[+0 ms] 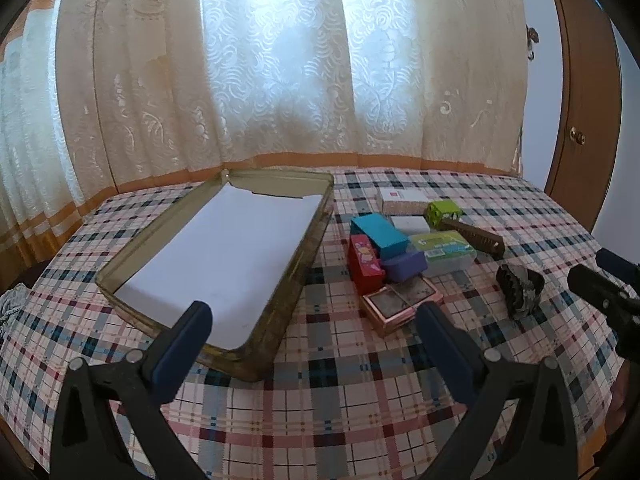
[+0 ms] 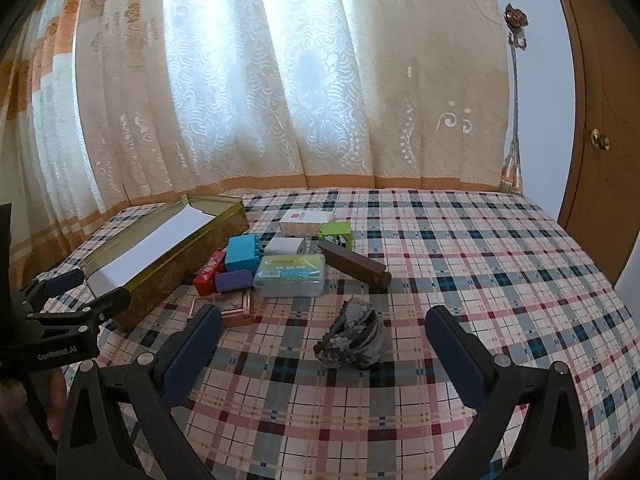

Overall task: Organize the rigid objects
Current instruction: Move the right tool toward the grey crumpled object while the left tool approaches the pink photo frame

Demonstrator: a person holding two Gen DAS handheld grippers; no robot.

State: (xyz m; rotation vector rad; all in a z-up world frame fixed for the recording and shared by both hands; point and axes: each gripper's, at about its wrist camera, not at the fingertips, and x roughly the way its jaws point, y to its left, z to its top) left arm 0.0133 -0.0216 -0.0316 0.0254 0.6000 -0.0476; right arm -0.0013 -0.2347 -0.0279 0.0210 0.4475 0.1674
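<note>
An open gold tin (image 1: 304, 256) (image 2: 168, 268) with a white lining lies on the checked tablecloth. Right of it sits a cluster of small boxes: teal (image 1: 380, 236) (image 2: 242, 256), red (image 1: 365, 266) (image 2: 208, 272), purple (image 1: 406, 266) (image 2: 234, 280), a clear green-labelled case (image 1: 446, 252) (image 2: 290, 276), a copper frame (image 1: 402, 300) (image 2: 236, 310), white boxes and a green cube (image 1: 442, 212) (image 2: 338, 234). A brown bar (image 1: 474, 238) (image 2: 354, 266) and a dark rough lump (image 1: 520, 290) (image 2: 354, 340) lie nearer. My left gripper (image 1: 316, 320) is open above the tin's near corner. My right gripper (image 2: 324, 328) is open just before the lump.
Patterned curtains (image 2: 280, 80) hang behind the table's far edge. A wooden door (image 2: 600, 120) stands at the right. Bare tablecloth (image 2: 480, 280) stretches to the right of the objects and in front of them.
</note>
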